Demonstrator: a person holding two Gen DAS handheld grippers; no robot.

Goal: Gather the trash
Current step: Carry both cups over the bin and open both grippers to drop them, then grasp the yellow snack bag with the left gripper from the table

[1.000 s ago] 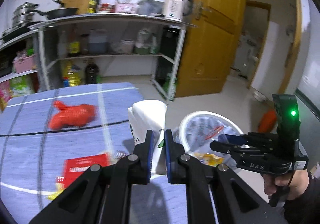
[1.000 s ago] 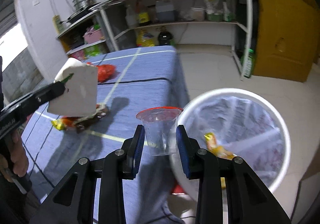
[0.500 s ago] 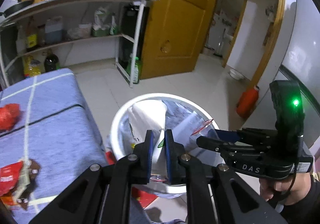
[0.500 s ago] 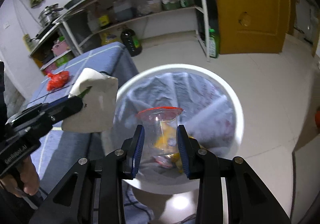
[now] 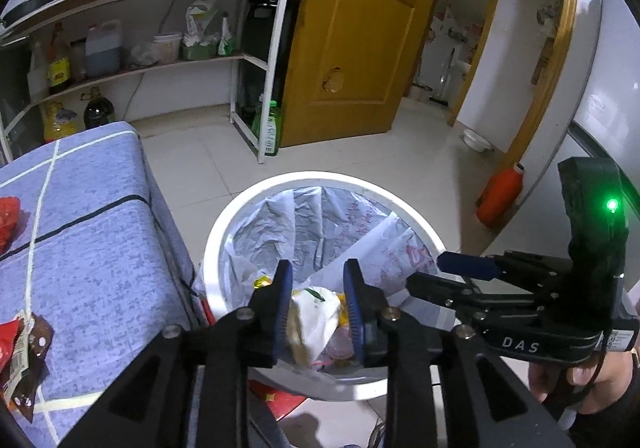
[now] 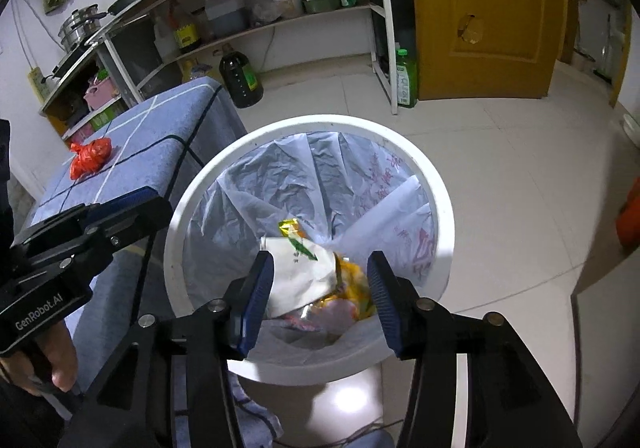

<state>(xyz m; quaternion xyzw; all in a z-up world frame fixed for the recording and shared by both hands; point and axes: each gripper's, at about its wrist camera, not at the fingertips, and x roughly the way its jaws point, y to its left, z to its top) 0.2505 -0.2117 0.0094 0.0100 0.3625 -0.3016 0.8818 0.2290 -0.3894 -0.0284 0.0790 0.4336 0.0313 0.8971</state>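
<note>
**Both grippers opening over the lined bin**

As we look along the left gripper (image 5: 316,300), we start at the far left with the blue checked tablecloth (image 5: 92,248), where a red and brown snack wrapper (image 5: 24,348) lies near the edge and a crumpled red plastic bag (image 6: 90,157) sits further back. To the right of the table stands the white trash bin (image 5: 224,224), lined with a pale plastic bag (image 5: 320,215). Our left gripper hangs above the bin's near rim, its jaws opening with a moderate gap; nothing is pressed between the blue pads. Below that gap, inside the bin, lies the white paper packet (image 5: 312,316) with a green mark, on top of yellow wrappers (image 6: 352,280) and other scraps. Further right, our right gripper (image 6: 320,288) also hovers over the bin, its jaws opening wider and holding nothing. We cannot make out the clear plastic cup with certainty among the scraps at the bottom. At the far right an orange bottle (image 5: 500,195) stands on the tiled floor beside the wall, well apart from the bin.
</note>
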